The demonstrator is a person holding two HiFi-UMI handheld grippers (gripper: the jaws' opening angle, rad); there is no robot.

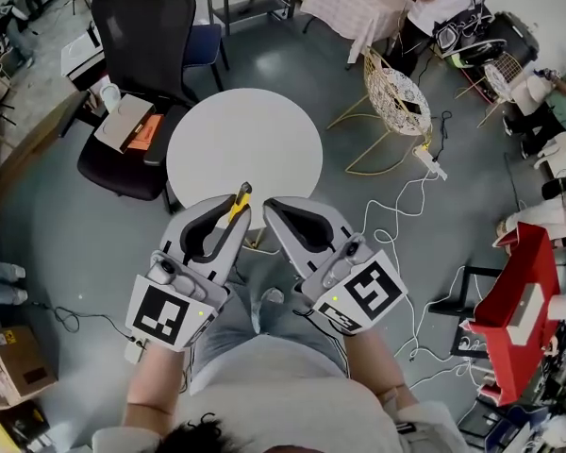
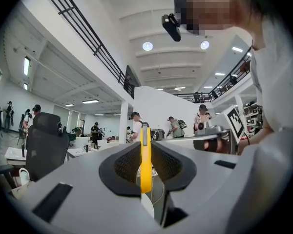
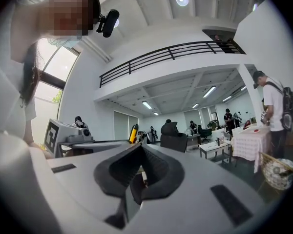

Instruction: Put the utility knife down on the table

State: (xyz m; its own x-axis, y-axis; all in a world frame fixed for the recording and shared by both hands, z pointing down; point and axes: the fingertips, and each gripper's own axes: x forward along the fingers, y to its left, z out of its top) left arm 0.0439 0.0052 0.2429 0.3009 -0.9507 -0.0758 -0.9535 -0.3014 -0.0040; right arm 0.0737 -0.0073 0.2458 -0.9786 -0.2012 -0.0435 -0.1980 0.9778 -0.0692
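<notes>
Left gripper: jaws clamped on yellow utility knife, its tip poking out past the jaw tips. Right gripper: jaws together, nothing between them, just beside the left one. Head view: knife tip shows against near edge of round white table; knife in the air, not lying on it

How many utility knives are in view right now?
1. The yellow utility knife is clamped between the fingers of the left gripper. None seen elsewhere, though clutter could hide one.
</notes>
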